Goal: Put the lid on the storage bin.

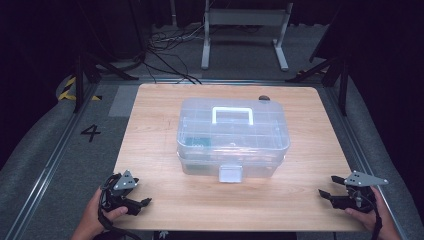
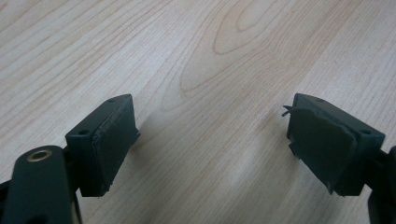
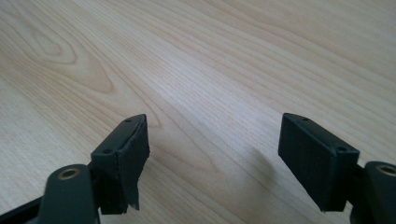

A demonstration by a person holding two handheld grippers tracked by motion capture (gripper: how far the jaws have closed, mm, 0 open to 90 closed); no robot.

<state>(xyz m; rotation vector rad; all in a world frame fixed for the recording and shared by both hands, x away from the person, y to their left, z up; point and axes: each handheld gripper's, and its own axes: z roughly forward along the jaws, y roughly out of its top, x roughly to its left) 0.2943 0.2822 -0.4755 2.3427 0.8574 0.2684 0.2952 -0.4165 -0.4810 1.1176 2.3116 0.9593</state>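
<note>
Wooden surface (image 1: 165,200) carries a clear plastic storage box (image 1: 232,137) at centre, white handle on its lid, latch facing the near edge. Left gripper (image 1: 142,202) rests at the near left corner, right gripper (image 1: 325,192) at the near right; both jaws spread, nothing between them, well apart from the box.

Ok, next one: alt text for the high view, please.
A clear plastic storage box with a white handle sits shut in the middle of a light wooden table. At the near corners a person's hands rest the left tongs and right tongs, both open and holding nothing.
</note>
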